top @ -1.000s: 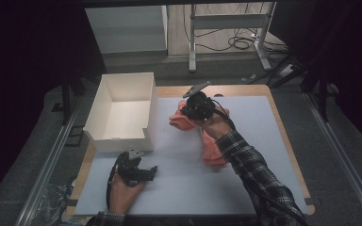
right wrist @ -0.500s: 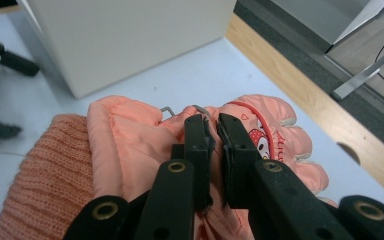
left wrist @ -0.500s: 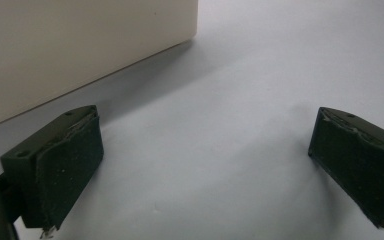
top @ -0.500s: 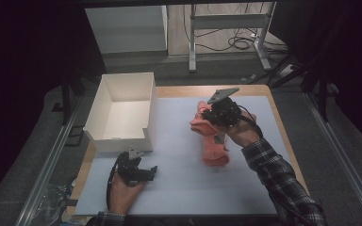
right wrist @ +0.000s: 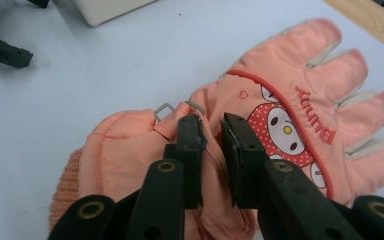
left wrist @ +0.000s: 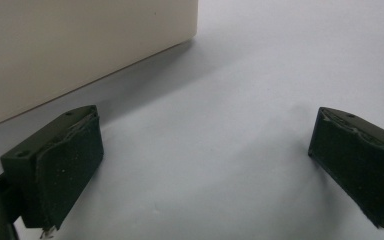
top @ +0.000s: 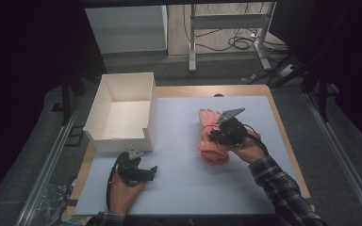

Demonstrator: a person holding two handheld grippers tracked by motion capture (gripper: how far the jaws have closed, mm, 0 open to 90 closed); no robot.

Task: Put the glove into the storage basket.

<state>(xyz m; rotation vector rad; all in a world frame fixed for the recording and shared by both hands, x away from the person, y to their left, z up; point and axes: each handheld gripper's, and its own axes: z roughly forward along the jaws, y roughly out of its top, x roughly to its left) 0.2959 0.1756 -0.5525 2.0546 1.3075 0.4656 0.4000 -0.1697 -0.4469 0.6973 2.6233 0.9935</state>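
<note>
At far left on the counter [top: 179, 188], a white open-topped box [top: 122, 113], standing at the left edge of the pale sheet [top: 245, 188] that covers the wooden top. Just in front of the box, near the front edge, the left tool [top: 153, 169], held in the person's left hand [top: 122, 190], low over the bare sheet and pointing toward the right. In the left gripper view, jaws wide apart with nothing between them, only pale sheet below and the box wall [left wrist: 70, 45] close by at upper left. Further right, past a stretch of bare sheet, a pink padded glove [top: 211, 134] lying flat near the middle-right of the counter, fingers pointing away from the person, knitted cuff toward the front. In the right gripper view, a cartoon face with a red dotted hood and red lettering on the back of the glove [right wrist: 280, 115], and a small grey metal ring [right wrist: 166, 110] at the wrist. Over the glove, the right tool [top: 214, 136], held in the right hand [top: 247, 149], with a plaid sleeve [top: 283, 193] behind. Jaws drawn close together, pinching a fold of the glove's pink fabric beside the ring.
</note>
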